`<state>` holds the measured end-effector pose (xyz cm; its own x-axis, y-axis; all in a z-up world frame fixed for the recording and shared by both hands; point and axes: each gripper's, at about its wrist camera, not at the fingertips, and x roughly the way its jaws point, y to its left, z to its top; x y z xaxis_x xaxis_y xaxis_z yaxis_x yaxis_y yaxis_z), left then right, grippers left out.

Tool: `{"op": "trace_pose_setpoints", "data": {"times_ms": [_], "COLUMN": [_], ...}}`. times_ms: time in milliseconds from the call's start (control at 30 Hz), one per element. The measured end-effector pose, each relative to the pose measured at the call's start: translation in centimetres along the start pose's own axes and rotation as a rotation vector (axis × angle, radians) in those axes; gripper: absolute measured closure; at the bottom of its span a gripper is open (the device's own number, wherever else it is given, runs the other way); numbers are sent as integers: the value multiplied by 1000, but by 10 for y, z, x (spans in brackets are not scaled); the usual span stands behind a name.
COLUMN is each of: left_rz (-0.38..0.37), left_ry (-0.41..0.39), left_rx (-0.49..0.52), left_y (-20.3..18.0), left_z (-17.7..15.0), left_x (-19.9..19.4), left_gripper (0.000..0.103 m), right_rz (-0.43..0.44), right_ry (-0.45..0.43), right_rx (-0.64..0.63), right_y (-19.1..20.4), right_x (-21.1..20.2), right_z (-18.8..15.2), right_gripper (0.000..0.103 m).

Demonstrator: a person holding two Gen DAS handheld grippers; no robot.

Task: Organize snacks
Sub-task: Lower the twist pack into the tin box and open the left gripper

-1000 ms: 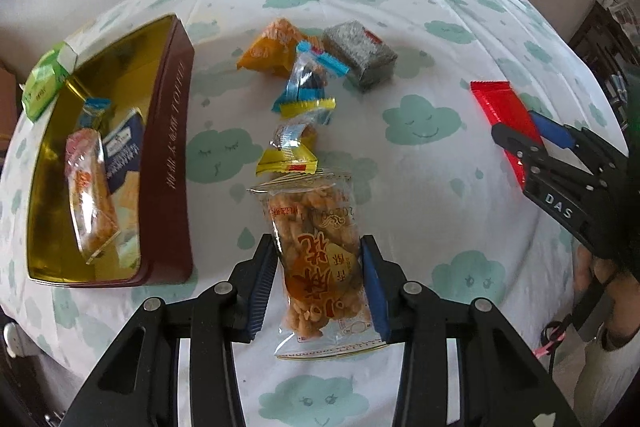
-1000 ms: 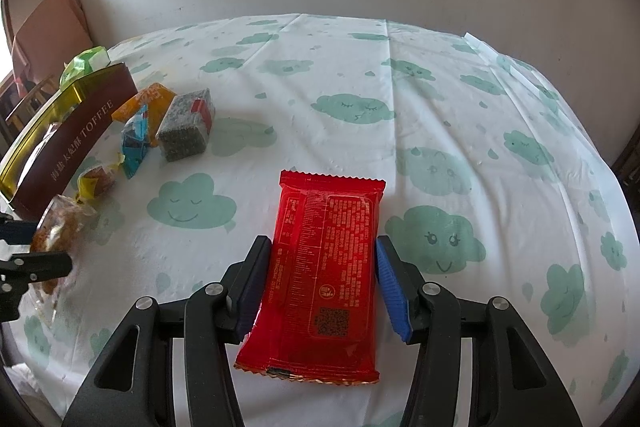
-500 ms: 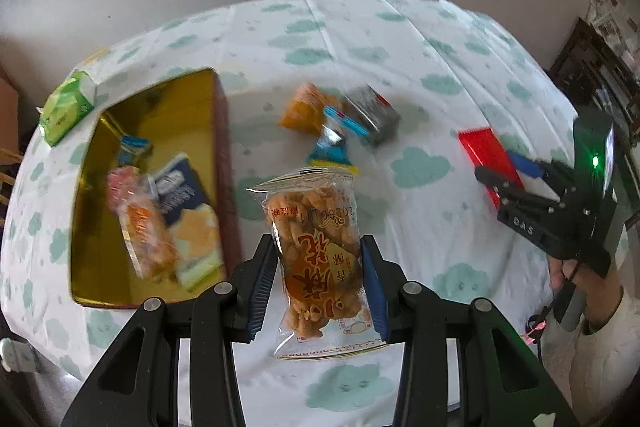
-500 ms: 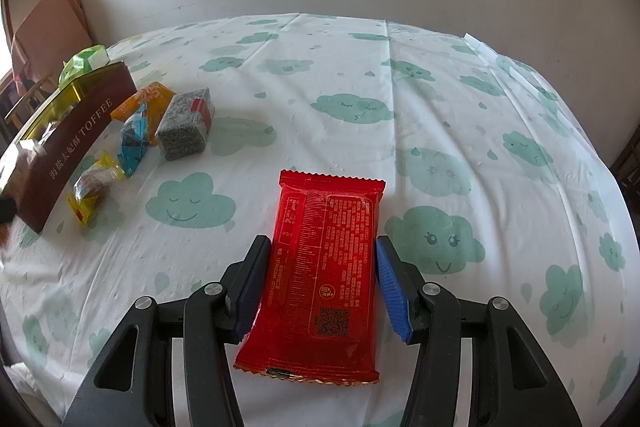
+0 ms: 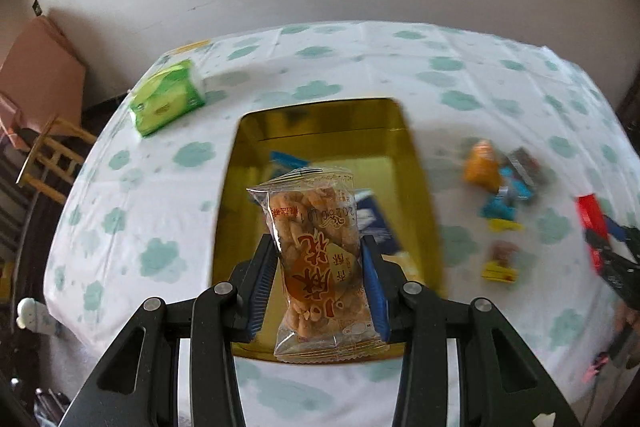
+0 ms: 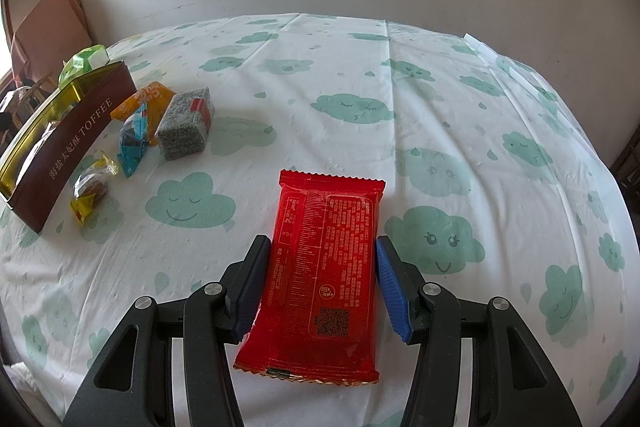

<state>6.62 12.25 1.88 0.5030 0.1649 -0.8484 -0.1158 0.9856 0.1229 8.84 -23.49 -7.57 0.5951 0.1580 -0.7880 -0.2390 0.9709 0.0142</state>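
My left gripper [image 5: 318, 271] is shut on a clear bag of orange-brown snacks [image 5: 316, 255] and holds it in the air over the open gold tin [image 5: 320, 131], which holds blue packets. My right gripper [image 6: 322, 267] has its jaws against both sides of a flat red packet [image 6: 324, 259] that lies on the cloud-print tablecloth [image 6: 440, 107]. The tin's brown side [image 6: 76, 143] reads TOFFEE in the right wrist view. It stands at the far left there.
Loose snacks lie right of the tin: an orange pack [image 6: 150, 97], a grey block [image 6: 184, 127], a blue packet [image 6: 134, 139] and a yellow-ended sweet [image 6: 90, 187]. A green tissue pack [image 5: 166, 97] sits behind the tin. A wooden chair [image 5: 52, 155] stands off the table's left edge.
My left gripper has lifted the snack bag off the table and swung it left, from beside the tin to above it. The right gripper and red packet have not moved.
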Motion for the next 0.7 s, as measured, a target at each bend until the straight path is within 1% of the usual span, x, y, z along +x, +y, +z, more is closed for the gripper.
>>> {"op": "trace_pose_setpoints", "data": {"times_ms": [67,100,267,567,700], "left_rz": [22,23,24,40,36], "left_ry": [20,39,83,116,142], "left_rx": [-10,-11,2,16,15], "left_y": [11,16,22,31,34], "left_z": [-1,-3,-11,-19,-24], "left_x": [11,18,40,61,70], "left_gripper": [65,65,65,65,65], "right_rz": [0,0,0,0,3], "right_ry": [0,0,0,0,1], "right_rx": [0,0,0,0,-4], "right_y": [0,0,-1,0,0], "right_x": [0,0,0,0,1], "right_z": [0,0,0,0,0], "right_gripper": [49,49,49,48,47]}}
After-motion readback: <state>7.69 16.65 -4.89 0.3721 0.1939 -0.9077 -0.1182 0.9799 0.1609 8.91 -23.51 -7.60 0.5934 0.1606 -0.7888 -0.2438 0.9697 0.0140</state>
